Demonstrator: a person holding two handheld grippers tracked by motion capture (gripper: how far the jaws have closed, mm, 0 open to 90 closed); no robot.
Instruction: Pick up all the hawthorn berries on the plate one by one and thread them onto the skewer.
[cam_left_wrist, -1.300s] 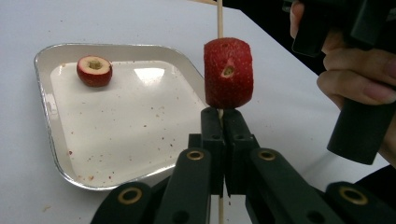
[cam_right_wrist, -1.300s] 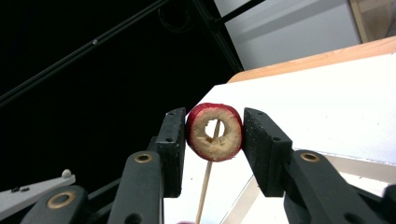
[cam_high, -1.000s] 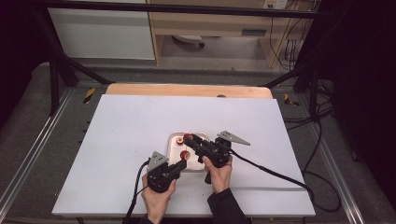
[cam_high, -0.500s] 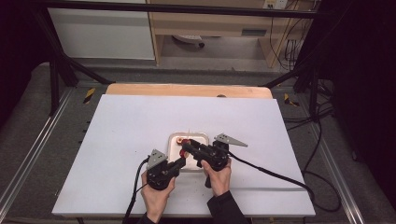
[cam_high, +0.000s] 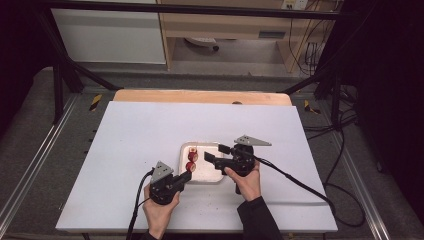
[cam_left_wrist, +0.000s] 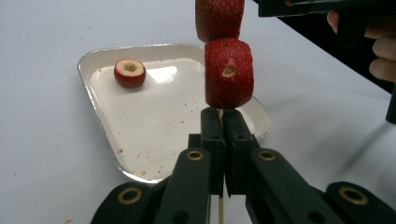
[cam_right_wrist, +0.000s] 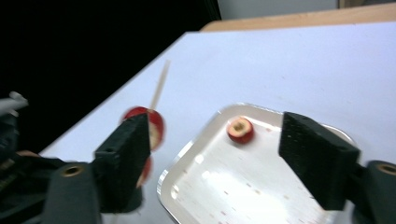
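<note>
My left gripper (cam_left_wrist: 223, 114) is shut on the lower end of a thin wooden skewer (cam_right_wrist: 159, 86) that stands up over the near edge of a white tray (cam_left_wrist: 154, 121). Two red strawberry pieces (cam_left_wrist: 229, 74) are threaded on the skewer, one above the other. A third piece (cam_left_wrist: 130, 73) lies loose in the tray's far corner. My right gripper (cam_high: 215, 152) hovers over the tray's right side, just right of the skewer. Its jaws have just been opening and now stand wide, with nothing between them. In the right gripper view the skewered pieces (cam_right_wrist: 149, 123) sit beside its left jaw.
The tray (cam_high: 212, 172) lies near the front middle of a white tabletop (cam_high: 150, 130). A wooden strip (cam_high: 200, 96) runs along the table's far edge. A cable (cam_high: 295, 180) trails right from the right gripper.
My right gripper has pulled back to the right, away from the skewer, and its jaws have opened wide. The left gripper and skewer have stayed put.
</note>
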